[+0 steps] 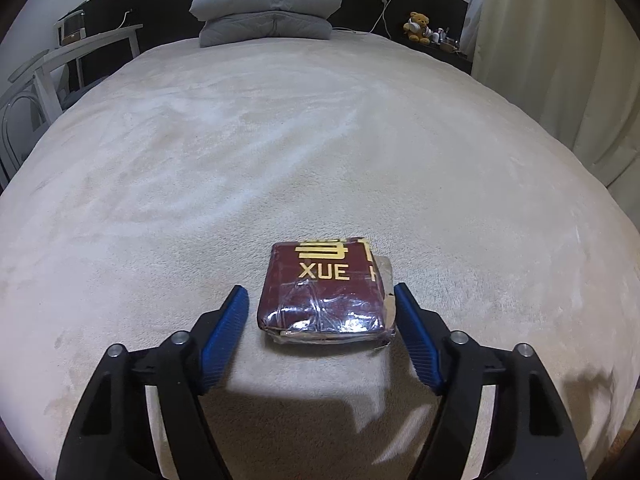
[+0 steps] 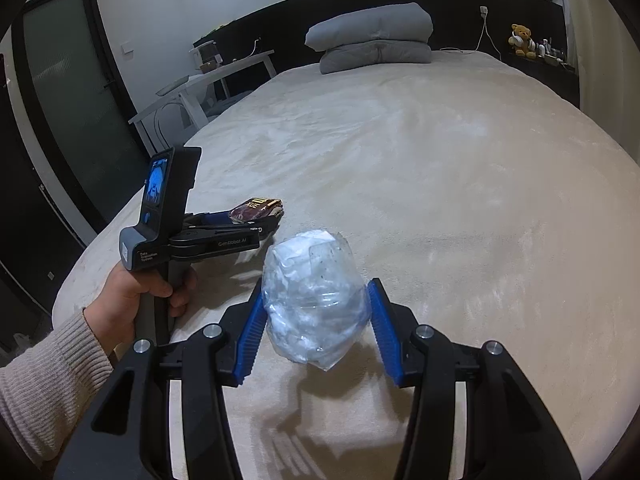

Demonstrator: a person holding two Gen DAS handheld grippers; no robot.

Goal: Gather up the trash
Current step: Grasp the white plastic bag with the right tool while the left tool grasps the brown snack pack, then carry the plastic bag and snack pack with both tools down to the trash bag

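We're in a bedroom. Big bed [image 1: 320, 140] w/ cream fleece cover fills most of both views. Two grey pillows [image 1: 266, 12] stacked at the head, against a dark headboard panel [image 2: 280, 28] running wall to wall. White walls above. Left side: white desk [image 2: 208, 80] w/ a small appliance on top, chair frame beside it. Dark-framed frosted-glass door [image 2: 76, 92] further left. Right side: low dark shelf w/ teddy bear [image 1: 418, 26] and small bottles, white charger cable [image 1: 380, 20] plugged in the wall nearby. Cream curtain [image 1: 560, 60] on the right edge. Light is indoor, cool.
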